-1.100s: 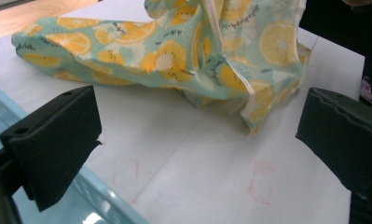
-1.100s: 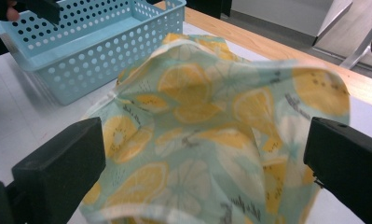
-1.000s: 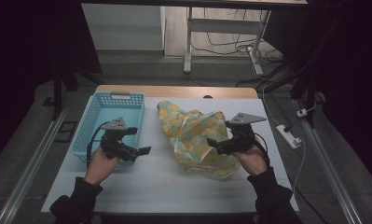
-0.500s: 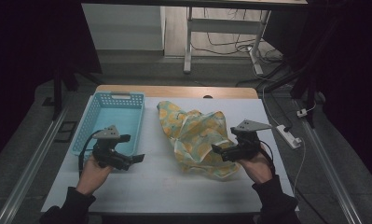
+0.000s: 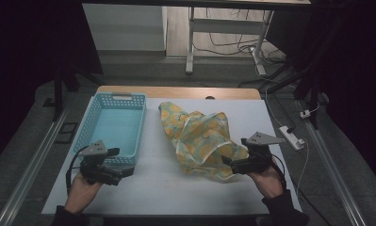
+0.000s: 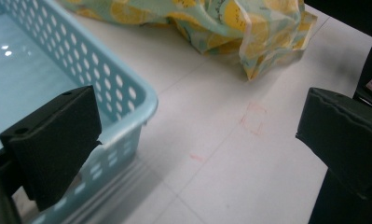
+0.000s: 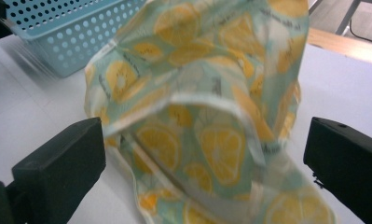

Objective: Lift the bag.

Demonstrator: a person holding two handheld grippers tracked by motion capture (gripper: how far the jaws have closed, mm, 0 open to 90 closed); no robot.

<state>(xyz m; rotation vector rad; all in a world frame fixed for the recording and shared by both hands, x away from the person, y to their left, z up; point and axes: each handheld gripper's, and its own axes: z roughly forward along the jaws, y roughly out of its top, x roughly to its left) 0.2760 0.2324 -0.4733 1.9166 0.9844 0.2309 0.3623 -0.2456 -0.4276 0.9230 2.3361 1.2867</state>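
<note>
High view: the right gripper [image 5: 228,165], lower right of frame, points at the crumpled yellow lemon-print cloth [image 5: 200,136], fingers spread. Lower left, the left gripper [image 5: 124,172] sits beside the light blue perforated plastic basket [image 5: 89,127], fingers spread.

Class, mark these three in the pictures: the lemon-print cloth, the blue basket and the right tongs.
lemon-print cloth [image 5: 200,139], high view, middle of the crumpled fabric.
blue basket [image 5: 115,97], high view, far rim.
right tongs [image 5: 225,162], high view, between the jaw tips, at the cloth's near edge.
</note>
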